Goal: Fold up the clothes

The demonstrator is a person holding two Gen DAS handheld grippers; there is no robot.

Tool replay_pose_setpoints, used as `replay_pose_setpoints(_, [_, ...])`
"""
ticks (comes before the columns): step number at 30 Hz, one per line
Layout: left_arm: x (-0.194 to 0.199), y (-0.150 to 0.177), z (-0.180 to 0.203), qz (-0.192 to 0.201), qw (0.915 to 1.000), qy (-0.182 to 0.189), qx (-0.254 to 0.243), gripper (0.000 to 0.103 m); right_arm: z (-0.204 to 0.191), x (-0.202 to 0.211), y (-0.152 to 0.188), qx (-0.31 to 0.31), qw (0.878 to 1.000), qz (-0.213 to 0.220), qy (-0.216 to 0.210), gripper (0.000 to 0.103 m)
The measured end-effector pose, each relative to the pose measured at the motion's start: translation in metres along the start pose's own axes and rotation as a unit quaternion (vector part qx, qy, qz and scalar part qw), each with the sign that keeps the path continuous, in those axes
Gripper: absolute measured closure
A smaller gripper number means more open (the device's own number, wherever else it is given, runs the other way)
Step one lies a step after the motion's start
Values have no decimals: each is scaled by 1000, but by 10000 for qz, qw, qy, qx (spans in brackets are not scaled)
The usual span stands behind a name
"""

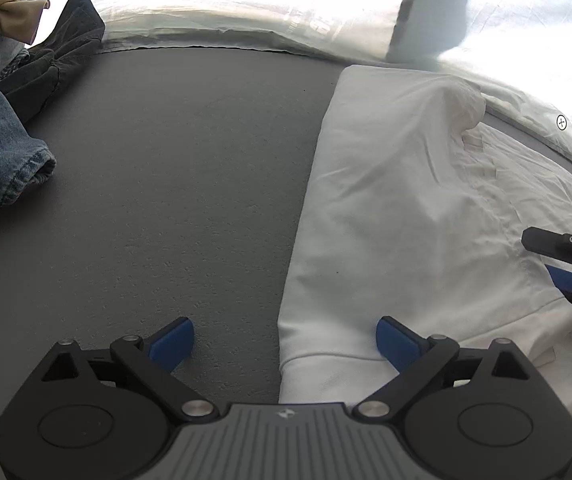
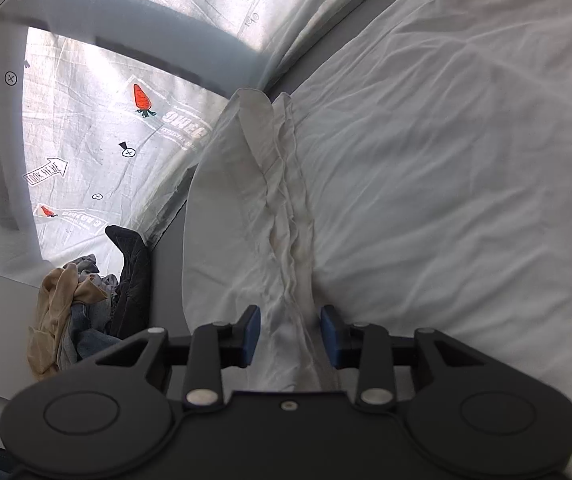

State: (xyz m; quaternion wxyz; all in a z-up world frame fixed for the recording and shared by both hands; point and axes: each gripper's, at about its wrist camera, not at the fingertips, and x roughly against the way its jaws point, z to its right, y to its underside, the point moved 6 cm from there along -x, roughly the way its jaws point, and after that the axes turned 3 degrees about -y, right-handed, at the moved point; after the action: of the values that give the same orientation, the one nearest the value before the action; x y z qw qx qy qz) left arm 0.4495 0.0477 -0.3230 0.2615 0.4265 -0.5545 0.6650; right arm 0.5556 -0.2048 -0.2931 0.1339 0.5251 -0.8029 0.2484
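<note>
On grey mat: white garment (image 1: 405, 208) | left gripper (image 1: 286, 344) released, straddling its edge | right gripper (image 2: 289, 336) slack around ridge

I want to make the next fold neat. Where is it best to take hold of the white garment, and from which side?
Probably at the near folded corner of the white garment, by the rounded edge that lies between the open left tongs. Come from the bare grey mat side: there the edge is thick, straight and free. The right tongs straddle its bunched ridge, pads not pressing.
</note>
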Motion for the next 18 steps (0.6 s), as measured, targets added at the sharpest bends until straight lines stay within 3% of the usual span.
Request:
replay_pose_setpoints(3, [-1,1,2,-33,10000,-3,-37,3,-10,-6,-2,51,9987,-110,-490,88])
replay_pose_setpoints(5, [-1,0,2,-55,10000,4,-54,2,-12,-10,-3,230,9990,-174,-334,88])
replay_pose_setpoints(9, [-2,1,3,-76,9999,-4,-77,1,-6,-18,-5,407,9989,-242,74,80])
replay_pose_setpoints(14, [-2,1,3,-79,9999,-51,-97,0,-9,-31,-4,166,9995,-272,-61,72])
replay_pose_setpoints(16, [-2,1,3,-86,9999,-62,-91,0,-13,-38,0,222,9991,-342,-108,79])
replay_pose_setpoints(17, [-2,0,3,-102,9999,-64,-79,0,-16,-39,1,349,9986,-354,-155,93])
replay_pose_setpoints(18, [-3,0,3,-120,9999,-66,-68,0,-21,-36,2,553,9977,-322,-225,93])
